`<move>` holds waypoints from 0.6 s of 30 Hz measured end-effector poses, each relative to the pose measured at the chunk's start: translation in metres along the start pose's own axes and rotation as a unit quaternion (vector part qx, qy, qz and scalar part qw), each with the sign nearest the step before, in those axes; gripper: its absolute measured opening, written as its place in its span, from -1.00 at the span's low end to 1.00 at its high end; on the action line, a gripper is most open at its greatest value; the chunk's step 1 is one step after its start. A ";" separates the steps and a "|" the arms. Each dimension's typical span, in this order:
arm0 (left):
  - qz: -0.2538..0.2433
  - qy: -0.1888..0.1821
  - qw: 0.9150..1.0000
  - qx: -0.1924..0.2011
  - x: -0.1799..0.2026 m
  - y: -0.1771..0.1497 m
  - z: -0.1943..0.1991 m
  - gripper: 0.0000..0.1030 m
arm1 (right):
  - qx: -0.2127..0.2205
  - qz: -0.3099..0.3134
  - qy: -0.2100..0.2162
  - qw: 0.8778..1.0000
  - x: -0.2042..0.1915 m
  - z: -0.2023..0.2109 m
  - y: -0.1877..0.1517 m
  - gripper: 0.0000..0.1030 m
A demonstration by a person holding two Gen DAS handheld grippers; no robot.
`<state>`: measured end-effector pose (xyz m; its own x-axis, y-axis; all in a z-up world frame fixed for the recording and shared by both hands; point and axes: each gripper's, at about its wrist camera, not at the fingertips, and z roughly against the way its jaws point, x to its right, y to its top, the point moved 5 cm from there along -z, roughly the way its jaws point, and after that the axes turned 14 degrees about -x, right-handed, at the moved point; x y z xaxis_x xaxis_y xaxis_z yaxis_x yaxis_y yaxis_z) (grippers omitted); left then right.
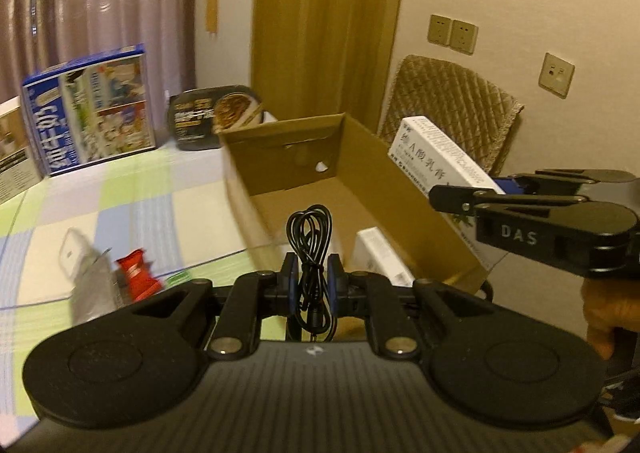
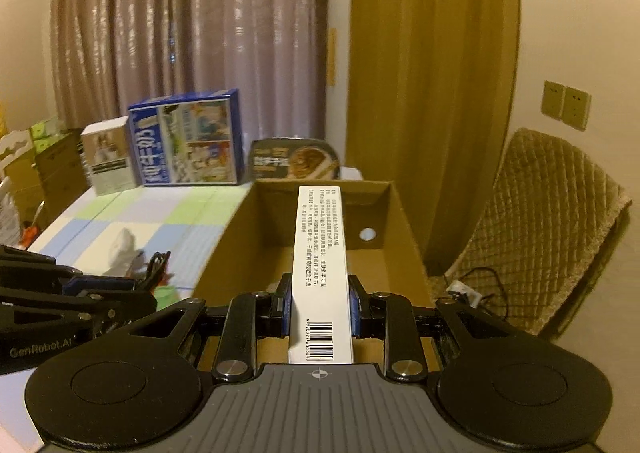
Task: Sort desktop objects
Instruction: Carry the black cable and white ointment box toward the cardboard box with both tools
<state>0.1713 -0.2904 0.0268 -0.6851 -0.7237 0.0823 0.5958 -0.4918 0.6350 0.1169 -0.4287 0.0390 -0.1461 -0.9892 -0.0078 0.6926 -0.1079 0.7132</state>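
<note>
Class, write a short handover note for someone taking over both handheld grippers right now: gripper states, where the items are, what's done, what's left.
Left gripper: shut on the coiled black cable, held over the near end of the cardboard box.
Right gripper: shut on the long white carton, held above the box.
Done: one small white box already lies inside.
Left: release both items into the box, then sort the red packet and white object on the checked tablecloth.

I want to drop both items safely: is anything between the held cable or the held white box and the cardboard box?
Nothing visible blocks either. The left tool holds the coiled black cable over the open cardboard box; the right tool holds the long white box above it. Another white box already lies inside.
</note>
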 end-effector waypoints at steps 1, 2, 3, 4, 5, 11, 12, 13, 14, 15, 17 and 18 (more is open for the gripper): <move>-0.002 -0.001 1.000 0.000 0.003 0.003 -0.004 -0.79 | 0.000 -0.003 0.000 1.000 0.006 -0.001 0.002 -0.55; -0.005 -0.002 1.000 -0.001 0.007 0.007 -0.009 -0.79 | 0.000 -0.005 0.000 1.000 0.010 -0.003 0.003 -0.55; -0.007 -0.004 1.000 -0.002 0.009 0.010 -0.014 -0.79 | 0.000 -0.010 0.001 1.000 0.016 -0.004 0.004 -0.55; -0.007 -0.005 1.000 -0.004 0.011 0.013 -0.019 -0.79 | -0.001 -0.012 0.002 1.000 0.018 -0.007 0.006 -0.55; -0.007 -0.007 1.000 -0.005 0.013 0.016 -0.023 -0.79 | -0.001 -0.013 0.002 1.000 0.022 -0.009 0.007 -0.55; -0.014 -0.010 1.000 -0.013 0.020 0.026 -0.045 -0.79 | -0.007 -0.023 0.007 1.000 0.033 -0.025 0.010 -0.55; -0.014 -0.009 1.000 -0.015 0.020 0.027 -0.048 -0.79 | -0.009 -0.024 0.007 1.000 0.033 -0.028 0.010 -0.55; -0.013 -0.009 1.000 -0.018 0.020 0.028 -0.052 -0.78 | -0.011 -0.025 0.008 1.000 0.035 -0.031 0.010 -0.55; -0.011 -0.008 1.000 -0.020 0.019 0.028 -0.055 -0.77 | -0.013 -0.026 0.009 1.000 0.035 -0.033 0.010 -0.55; -0.008 -0.007 1.000 -0.021 0.018 0.029 -0.057 -0.77 | -0.015 -0.027 0.010 0.999 0.036 -0.036 0.009 -0.55; 0.000 -0.006 1.000 -0.024 0.014 0.028 -0.060 -0.63 | -0.018 -0.028 0.012 0.999 0.037 -0.039 0.008 -0.55; 0.002 -0.006 1.000 -0.026 0.013 0.028 -0.060 -0.61 | -0.019 -0.028 0.012 0.999 0.037 -0.040 0.007 -0.55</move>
<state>0.2043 -0.3421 -0.0005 -0.6882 -0.7193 0.0944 0.6185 -0.5137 0.5947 0.1451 -0.4703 0.0157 -0.1686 -0.9836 -0.0637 0.7102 -0.1660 0.6842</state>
